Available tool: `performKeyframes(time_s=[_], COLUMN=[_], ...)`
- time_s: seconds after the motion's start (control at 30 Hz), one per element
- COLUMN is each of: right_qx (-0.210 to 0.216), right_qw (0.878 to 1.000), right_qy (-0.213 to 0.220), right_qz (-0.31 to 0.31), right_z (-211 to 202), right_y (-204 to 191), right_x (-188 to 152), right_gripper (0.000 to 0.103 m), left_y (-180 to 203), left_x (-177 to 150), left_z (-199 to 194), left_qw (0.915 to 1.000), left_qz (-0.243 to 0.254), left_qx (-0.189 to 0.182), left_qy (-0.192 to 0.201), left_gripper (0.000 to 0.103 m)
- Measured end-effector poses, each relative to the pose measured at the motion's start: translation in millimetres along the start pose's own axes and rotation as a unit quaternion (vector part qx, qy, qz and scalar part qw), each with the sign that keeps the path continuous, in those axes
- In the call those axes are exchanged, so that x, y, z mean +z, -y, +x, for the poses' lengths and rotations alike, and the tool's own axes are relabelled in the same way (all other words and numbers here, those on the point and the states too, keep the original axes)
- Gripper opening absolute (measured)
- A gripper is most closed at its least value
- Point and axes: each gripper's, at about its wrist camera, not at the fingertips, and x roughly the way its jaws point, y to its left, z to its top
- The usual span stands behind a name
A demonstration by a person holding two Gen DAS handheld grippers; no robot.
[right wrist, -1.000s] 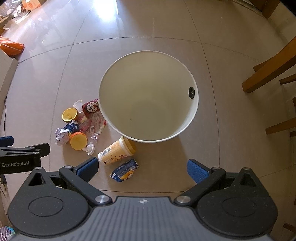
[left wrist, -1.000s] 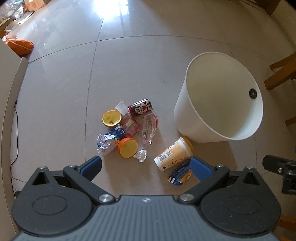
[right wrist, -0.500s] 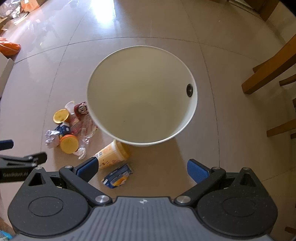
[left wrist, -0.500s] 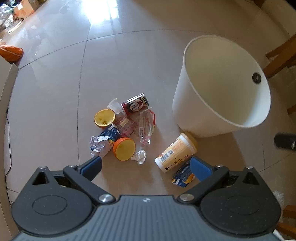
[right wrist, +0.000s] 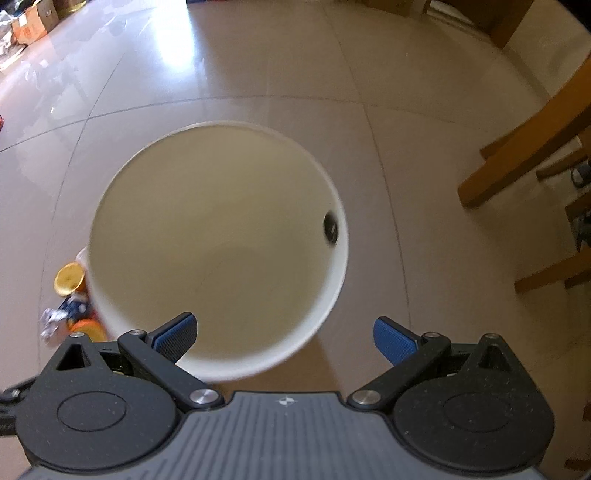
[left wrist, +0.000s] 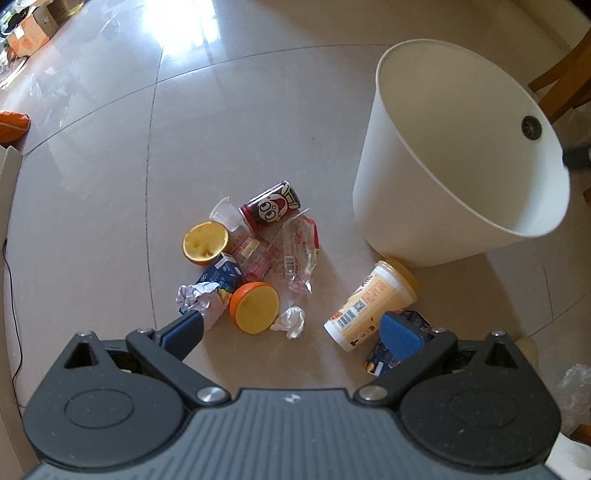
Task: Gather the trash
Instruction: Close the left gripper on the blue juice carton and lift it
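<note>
A pile of trash lies on the tiled floor left of a white bin (left wrist: pixel 465 155): a red can (left wrist: pixel 271 210), a clear wrapper (left wrist: pixel 297 254), two orange halves (left wrist: pixel 255 308) (left wrist: pixel 205 244), a blue carton (left wrist: pixel 218 275), crumpled foil (left wrist: pixel 199 301), a small paper wad (left wrist: pixel 291 321). A yellow cup (left wrist: pixel 371 304) lies on its side by the bin's base, with a small blue-orange carton (left wrist: pixel 388 354) beside it. My left gripper (left wrist: pixel 291 334) hangs open above the pile. My right gripper (right wrist: pixel 284 338) is open over the bin (right wrist: pixel 218 240), which holds nothing.
Wooden chair legs (right wrist: pixel 524 140) stand to the right of the bin. A cardboard box (left wrist: pixel 27 31) and an orange object (left wrist: pixel 13 123) lie far left. A thin cable (left wrist: pixel 11 306) runs along the left edge. A clear plastic bag (left wrist: pixel 574 391) lies at the lower right.
My left gripper has come lower and closer to the trash pile. My right gripper has moved forward over the bin, whose rim now lies between its fingers in the view.
</note>
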Motion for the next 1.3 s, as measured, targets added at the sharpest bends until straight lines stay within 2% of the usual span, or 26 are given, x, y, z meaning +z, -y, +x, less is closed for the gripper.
performKeyframes(time_s=[0.13, 0.33, 0.43, 0.53, 0.6, 0.73, 0.87, 1.07, 1.3], right_qx=[-0.010, -0.013, -0.007, 0.001, 0.009, 0.017, 0.016, 0.017, 0.017], right_qw=[1.000, 0.999, 0.999, 0.999, 0.999, 0.997, 0.996, 0.997, 0.996], right_qy=[0.018, 0.032, 0.031, 0.020, 0.008, -0.013, -0.029, -0.040, -0.042], right_qz=[-0.014, -0.026, -0.033, -0.042, -0.052, -0.071, -0.078, -0.071, -0.075], right_z=[18, 49, 63, 75, 84, 98, 111, 117, 119], right_y=[8, 25, 31, 36, 37, 36, 33, 34, 37], right_x=[20, 47, 55, 61, 63, 63, 66, 70, 73], right_gripper=[0.103, 0.097, 0.089, 0.079, 0.063, 0.047, 0.017, 0.015, 0.015], left_y=[-1, 1, 3, 5, 7, 14, 20, 31, 58], left_x=[-1, -5, -8, -12, -15, -20, -24, -26, -33], left_z=[15, 35, 44, 53, 59, 68, 75, 82, 96], left_qw=[1.0000, 0.9998, 0.9998, 0.9998, 0.9997, 0.9995, 0.9988, 0.9967, 0.9900], left_qz=[0.006, 0.011, 0.013, 0.013, 0.018, 0.030, 0.049, 0.080, 0.139], left_qx=[0.003, 0.007, 0.004, 0.003, 0.005, 0.002, -0.003, -0.013, -0.021], left_qy=[-0.006, -0.012, -0.012, -0.014, -0.013, -0.011, -0.010, -0.003, 0.018], left_gripper=[0.101, 0.101, 0.101, 0.100, 0.100, 0.100, 0.099, 0.098, 0.098])
